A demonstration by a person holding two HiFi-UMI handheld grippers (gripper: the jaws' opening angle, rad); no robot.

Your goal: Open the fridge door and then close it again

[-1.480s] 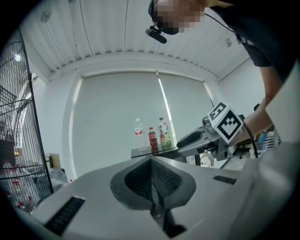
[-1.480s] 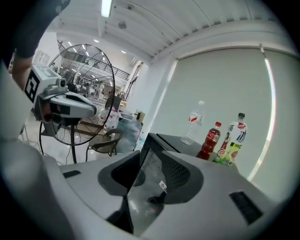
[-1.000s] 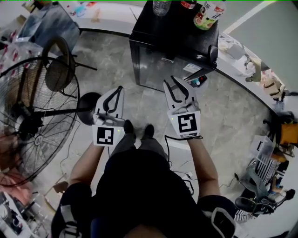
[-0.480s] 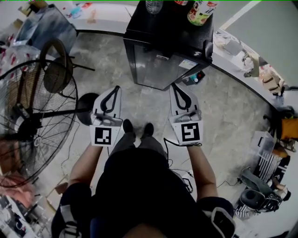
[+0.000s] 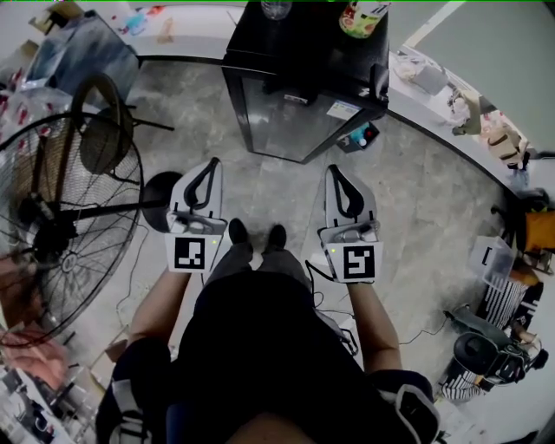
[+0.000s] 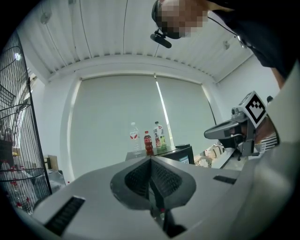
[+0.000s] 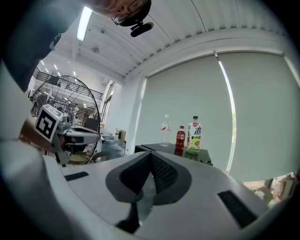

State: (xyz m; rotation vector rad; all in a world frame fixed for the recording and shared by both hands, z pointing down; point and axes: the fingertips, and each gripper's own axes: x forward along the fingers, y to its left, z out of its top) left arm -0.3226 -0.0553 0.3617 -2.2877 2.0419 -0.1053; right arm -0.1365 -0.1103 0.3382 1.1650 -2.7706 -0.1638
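Observation:
A small black fridge point(image 5: 299, 95) with a glass door stands on the floor ahead of me, its door flat against the body. Bottles point(image 5: 362, 17) stand on its top. Both grippers hang level in front of it, well short of the door and touching nothing. My left gripper point(image 5: 211, 162) is shut and empty. My right gripper point(image 5: 335, 170) is also shut with nothing between its fingers. In the left gripper view the fridge point(image 6: 182, 153) and the bottles point(image 6: 148, 139) lie beyond the closed tips point(image 6: 151, 159). The right gripper view shows the fridge top point(image 7: 187, 155) past its shut tips point(image 7: 151, 154).
A large floor fan point(image 5: 61, 217) with a round base point(image 5: 165, 198) stands close on the left. A curved white ledge point(image 5: 451, 113) with clutter runs behind and to the right of the fridge. Cables point(image 5: 342, 334) and boxes lie on the floor at right.
The right gripper's jaws stood apart a second ago and are now shut on nothing; it has drawn back from the fridge. The left gripper has hardly moved.

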